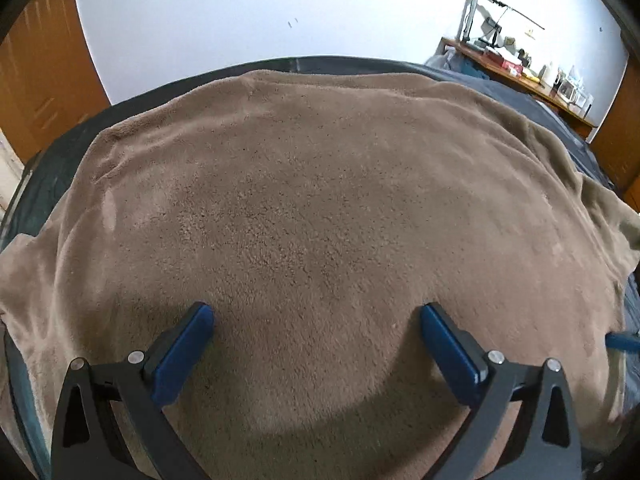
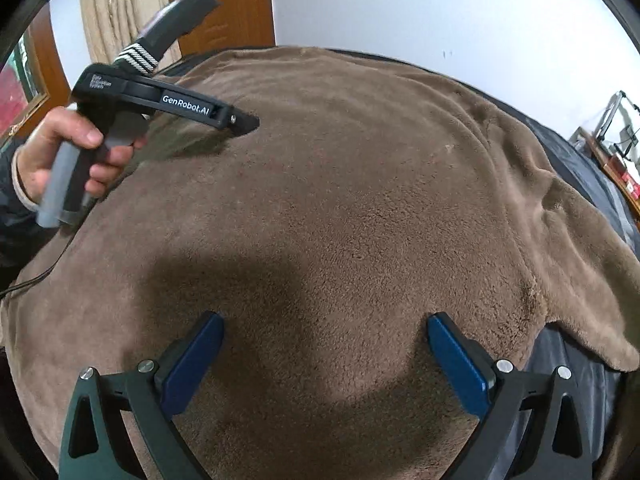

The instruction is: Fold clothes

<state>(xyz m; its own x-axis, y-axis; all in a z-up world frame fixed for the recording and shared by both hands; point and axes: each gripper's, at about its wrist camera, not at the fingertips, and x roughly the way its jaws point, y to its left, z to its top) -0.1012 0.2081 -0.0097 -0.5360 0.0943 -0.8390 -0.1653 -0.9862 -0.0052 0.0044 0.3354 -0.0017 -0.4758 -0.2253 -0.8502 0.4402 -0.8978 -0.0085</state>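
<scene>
A brown fleece garment or blanket [image 1: 320, 184] lies spread flat over a dark bed; it fills the right wrist view too [image 2: 360, 200]. My left gripper [image 1: 316, 316] hovers just above its near part, jaws wide apart, nothing between the blue pads [image 1: 184, 352]. My right gripper [image 2: 326, 326] is likewise open over the fleece, close to its right edge, with empty blue pads [image 2: 460, 364]. In the right wrist view the left gripper's body [image 2: 168, 100] shows at upper left, held by a hand [image 2: 60, 148], its tip over the fabric.
The dark bed cover [image 1: 560, 120] shows around the fleece, also at the right [image 2: 572, 376]. A cluttered wooden shelf [image 1: 520, 68] runs along the far right wall. Wooden cupboard doors [image 1: 36, 80] stand at left. A curtain [image 2: 116, 12] and a cable [image 2: 36, 276] are at left.
</scene>
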